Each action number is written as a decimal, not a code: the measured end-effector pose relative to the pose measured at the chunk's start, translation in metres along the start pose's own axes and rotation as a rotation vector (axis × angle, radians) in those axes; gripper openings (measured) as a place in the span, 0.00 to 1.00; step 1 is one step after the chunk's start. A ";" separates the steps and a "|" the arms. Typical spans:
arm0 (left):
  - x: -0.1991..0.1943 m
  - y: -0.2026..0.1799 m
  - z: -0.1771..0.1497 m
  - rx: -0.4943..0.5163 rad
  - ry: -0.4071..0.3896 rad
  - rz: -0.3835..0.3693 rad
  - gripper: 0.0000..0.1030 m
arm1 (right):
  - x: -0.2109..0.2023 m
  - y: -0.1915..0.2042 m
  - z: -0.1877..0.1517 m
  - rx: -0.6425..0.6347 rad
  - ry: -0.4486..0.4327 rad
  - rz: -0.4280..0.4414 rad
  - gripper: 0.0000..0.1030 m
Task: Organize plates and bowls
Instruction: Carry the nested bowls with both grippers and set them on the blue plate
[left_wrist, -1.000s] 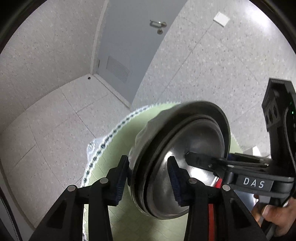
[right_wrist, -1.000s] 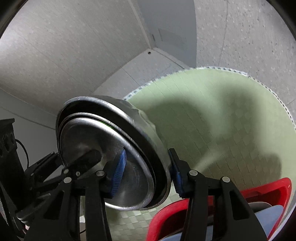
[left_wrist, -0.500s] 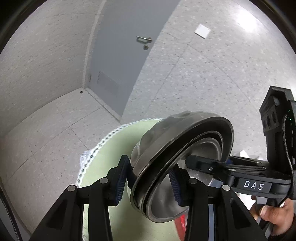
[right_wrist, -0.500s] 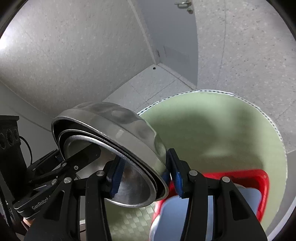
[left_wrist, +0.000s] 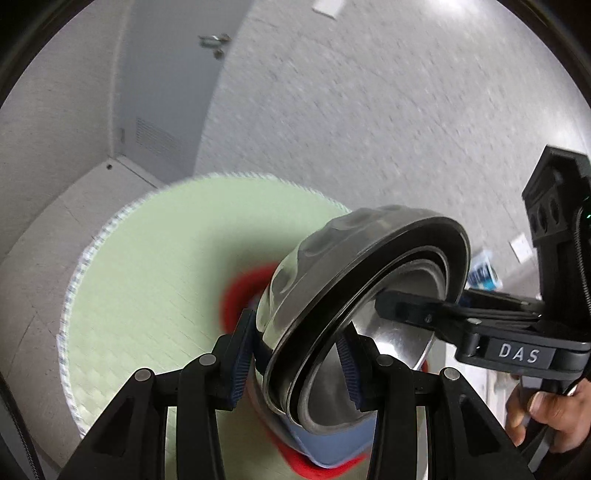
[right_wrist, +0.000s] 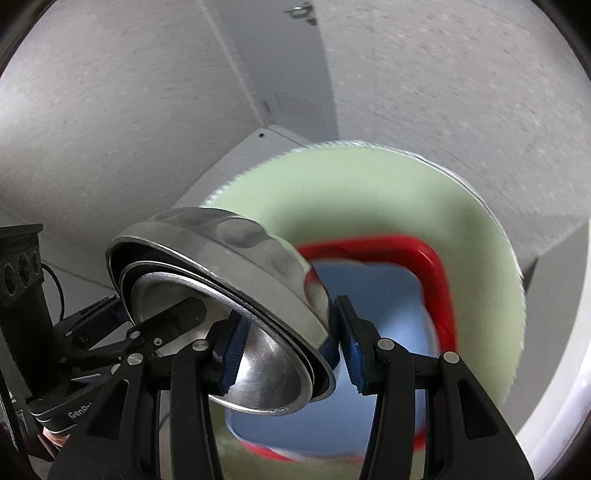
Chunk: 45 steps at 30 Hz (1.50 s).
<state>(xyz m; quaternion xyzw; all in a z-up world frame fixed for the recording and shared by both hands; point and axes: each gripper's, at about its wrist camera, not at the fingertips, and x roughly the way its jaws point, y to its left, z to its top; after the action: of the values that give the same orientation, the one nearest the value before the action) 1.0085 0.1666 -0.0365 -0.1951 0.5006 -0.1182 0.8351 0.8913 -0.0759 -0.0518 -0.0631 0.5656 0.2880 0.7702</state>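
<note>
A nested stack of steel bowls is held tilted in the air above the tabletop, the open mouths turned toward the cameras and the dented outer base turned away. At least two rims are seen, one inside the other. The stack's wall is clamped between the blue pads of the left gripper, one pad outside and one inside the rim. The opposite side of the stack is clamped likewise by the right gripper, whose inner pad lies against the polished inside of the innermost bowl. In each view the other gripper's finger is seen reaching into the bowls. Below and behind the stack, a red tray with a pale blue inner surface rests on the round tabletop, which is covered in pale green cloth. Motion blur softens the tray and cloth edges. A grey door and speckled walls are seen beyond.
</note>
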 end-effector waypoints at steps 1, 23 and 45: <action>0.005 -0.004 -0.002 0.006 0.019 -0.005 0.36 | -0.001 -0.006 -0.004 0.010 0.004 -0.008 0.45; 0.089 -0.019 0.020 0.033 0.197 0.027 0.37 | 0.028 -0.046 -0.035 0.088 0.061 -0.097 0.45; 0.007 -0.078 -0.096 0.046 -0.087 0.170 0.71 | -0.022 -0.049 -0.119 0.045 -0.243 -0.039 0.62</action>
<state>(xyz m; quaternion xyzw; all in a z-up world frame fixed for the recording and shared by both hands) 0.9268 0.0737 -0.0484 -0.1375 0.4758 -0.0501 0.8673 0.8136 -0.1750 -0.0852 -0.0214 0.4732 0.2656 0.8397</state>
